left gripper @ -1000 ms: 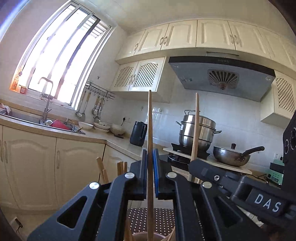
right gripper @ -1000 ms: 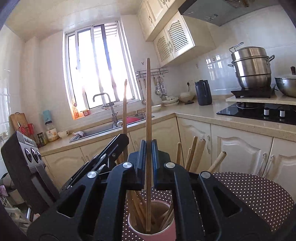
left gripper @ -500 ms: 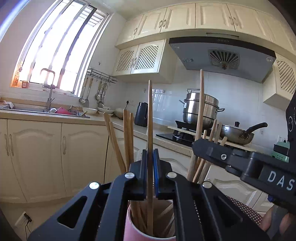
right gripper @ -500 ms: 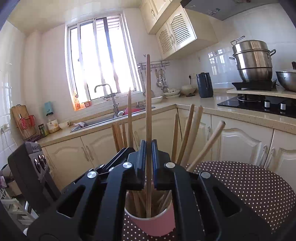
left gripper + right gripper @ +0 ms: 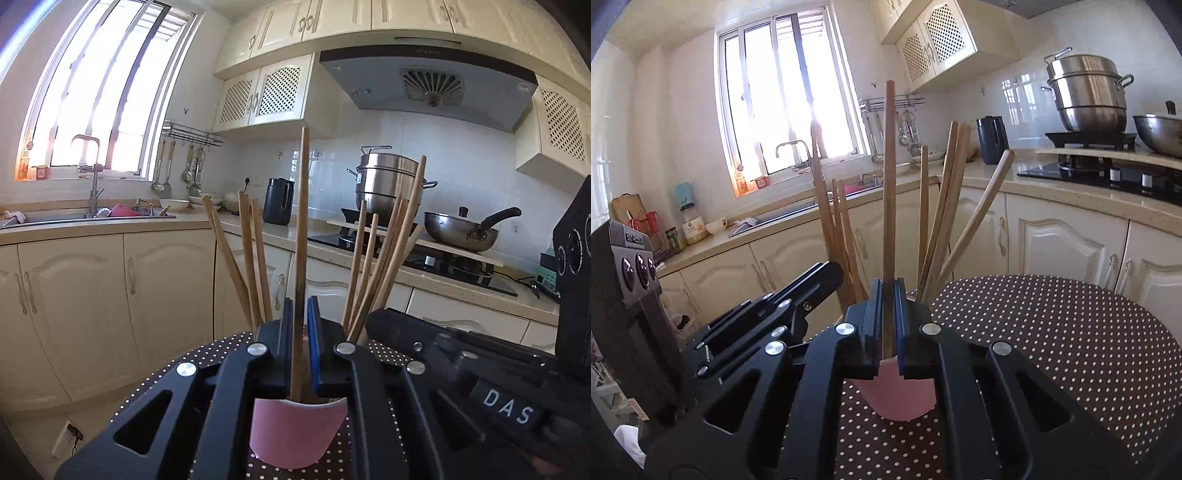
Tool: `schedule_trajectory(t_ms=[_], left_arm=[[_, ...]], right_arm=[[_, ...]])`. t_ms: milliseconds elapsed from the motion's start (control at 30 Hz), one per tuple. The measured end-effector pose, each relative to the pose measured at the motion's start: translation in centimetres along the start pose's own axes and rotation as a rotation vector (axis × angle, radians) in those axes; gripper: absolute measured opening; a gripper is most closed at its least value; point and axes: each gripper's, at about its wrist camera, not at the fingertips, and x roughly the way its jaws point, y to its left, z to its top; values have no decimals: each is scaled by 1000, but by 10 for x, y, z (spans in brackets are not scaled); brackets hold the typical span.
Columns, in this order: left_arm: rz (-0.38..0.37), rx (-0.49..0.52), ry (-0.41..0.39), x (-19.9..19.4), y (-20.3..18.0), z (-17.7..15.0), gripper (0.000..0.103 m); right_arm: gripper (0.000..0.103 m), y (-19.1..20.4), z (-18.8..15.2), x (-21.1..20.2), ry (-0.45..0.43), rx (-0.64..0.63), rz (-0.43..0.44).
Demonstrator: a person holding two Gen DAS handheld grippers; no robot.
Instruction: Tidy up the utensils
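The pink cup (image 5: 297,432) stands on the polka-dot table (image 5: 1052,332), right under both my grippers, with a spray of wooden chopsticks (image 5: 251,258) leaning out of it to either side. In my left gripper (image 5: 300,325) one chopstick (image 5: 303,229) stands nearly upright with its lower end down inside the cup; the jaws are opening, a thin gap showing on the blue-pad side while the stick is between them. My right gripper (image 5: 889,310) is clamped on a second upright chopstick (image 5: 888,184), its lower end also reaching into the cup. The two grippers sit close side by side over the cup. Beyond the table run cream cabinets (image 5: 110,306), a sink (image 5: 92,216) under the bright window (image 5: 790,92), and a steel pot (image 5: 391,181) on the stove.
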Motion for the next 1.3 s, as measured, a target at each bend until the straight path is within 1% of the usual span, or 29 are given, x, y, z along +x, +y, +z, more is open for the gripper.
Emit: schedule_trajectory(t_ms=[67, 100, 133, 167, 233, 300, 333, 367, 433, 533, 667, 767, 867, 900, 1000, 1100, 1200, 1300], left_arm=[[9, -1, 2, -7, 1, -1, 27], [10, -6, 3, -11, 2, -1, 31], [10, -10, 7, -15, 3, -1, 33], [13, -10, 12, -18, 4, -1, 36], [31, -3, 23, -26, 5, 0, 41], [43, -9, 29, -35, 7, 2, 48], [49, -16, 35, -40, 8, 3, 51], [52, -21, 41, -44, 9, 4, 54], [54, -27, 49, -56, 9, 7, 57], [83, -5, 40, -75, 4, 10, 58], [109, 17, 28, -111, -4, 18, 61], [126, 36, 11, -142, -13, 22, 65], [142, 62, -13, -176, -23, 27, 66], [141, 71, -18, -185, -26, 29, 67], [137, 110, -21, -216, -38, 35, 70], [146, 138, -54, -248, -49, 38, 74], [135, 127, -90, -277, -54, 40, 75], [131, 126, -109, -301, -58, 39, 76]], right_arm=[[7, 1, 0, -4, 3, 12, -11], [7, 0, 0, -6, 7, 21, -8], [8, 1, 1, -8, 13, 25, -10], [10, 1, 2, -10, 17, 29, -18], [18, 3, 2, -18, 9, 33, -33], [33, 4, 3, -27, -3, 41, -47], [36, 5, 3, -32, -6, 46, -49], [42, 7, 4, -36, -9, 47, -51], [42, 12, 5, -48, -14, 42, -62], [42, 20, 5, -67, -26, 42, -59], [45, 42, 3, -104, -57, -8, -70], [50, 64, -1, -136, -91, -67, -97], [57, 88, -7, -170, -128, -146, -134], [60, 98, -10, -182, -138, -181, -146], [64, 122, -17, -214, -176, -253, -180], [66, 138, -23, -241, -204, -271, -202], [67, 152, -29, -266, -234, -285, -224], [69, 164, -37, -287, -268, -309, -257]])
